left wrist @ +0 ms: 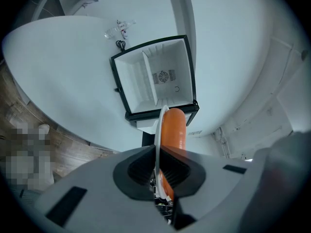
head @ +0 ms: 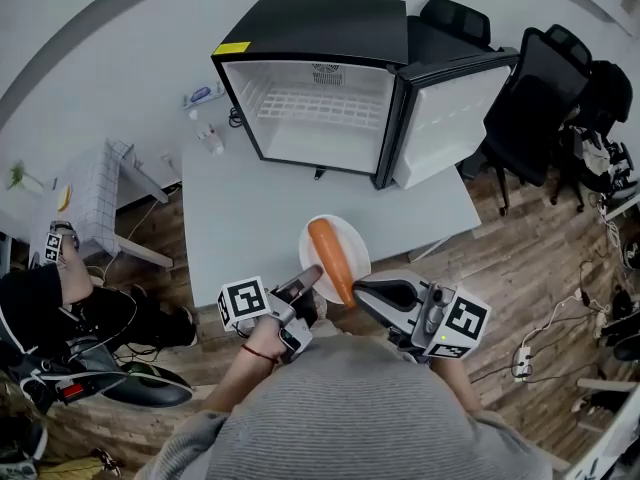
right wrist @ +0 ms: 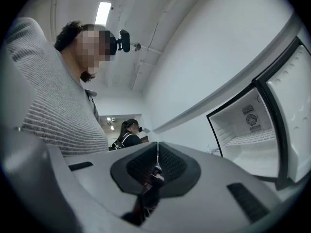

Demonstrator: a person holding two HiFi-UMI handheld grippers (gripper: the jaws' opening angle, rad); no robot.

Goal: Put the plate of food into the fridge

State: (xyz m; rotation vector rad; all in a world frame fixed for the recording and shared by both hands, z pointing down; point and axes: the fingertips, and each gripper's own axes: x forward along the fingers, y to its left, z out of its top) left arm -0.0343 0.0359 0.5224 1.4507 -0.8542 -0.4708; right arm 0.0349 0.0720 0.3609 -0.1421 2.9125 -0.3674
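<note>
Plate (head: 356, 250) — rim between left tongs (head: 310, 276)

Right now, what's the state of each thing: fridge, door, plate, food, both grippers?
fridge: on the table, empty apart from its wire shelf
fridge door: swung wide open
plate: held by its rim, outside the fridge
orange food: lying on the plate
left gripper: shut on the plate's rim
right gripper: shut, nothing between the jaws
</note>
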